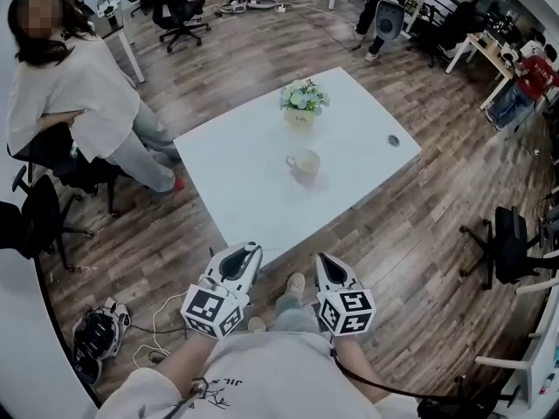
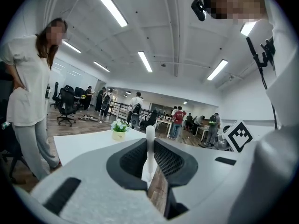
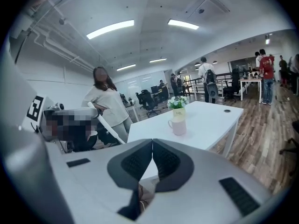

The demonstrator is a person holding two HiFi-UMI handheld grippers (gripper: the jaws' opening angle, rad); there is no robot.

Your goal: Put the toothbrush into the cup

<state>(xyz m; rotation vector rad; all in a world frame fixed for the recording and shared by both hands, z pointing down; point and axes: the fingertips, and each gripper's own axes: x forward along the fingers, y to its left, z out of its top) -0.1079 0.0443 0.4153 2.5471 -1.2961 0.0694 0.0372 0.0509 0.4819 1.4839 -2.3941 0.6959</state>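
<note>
My left gripper is shut on a white toothbrush, which stands upright between its jaws in the left gripper view. The same toothbrush shows as a slanted white stick at the left of the right gripper view. My right gripper is shut with nothing between its jaws, which meet at a thin line. Both grippers hover over the wooden floor just short of the white table's near corner. A pale pink cup stands mid-table, well beyond both grippers, and appears again ahead of the right gripper.
A small pot of flowers stands behind the cup. A person sits on a chair left of the table. Cables and a helmet-like thing lie on the floor at the lower left. An office chair stands at the right.
</note>
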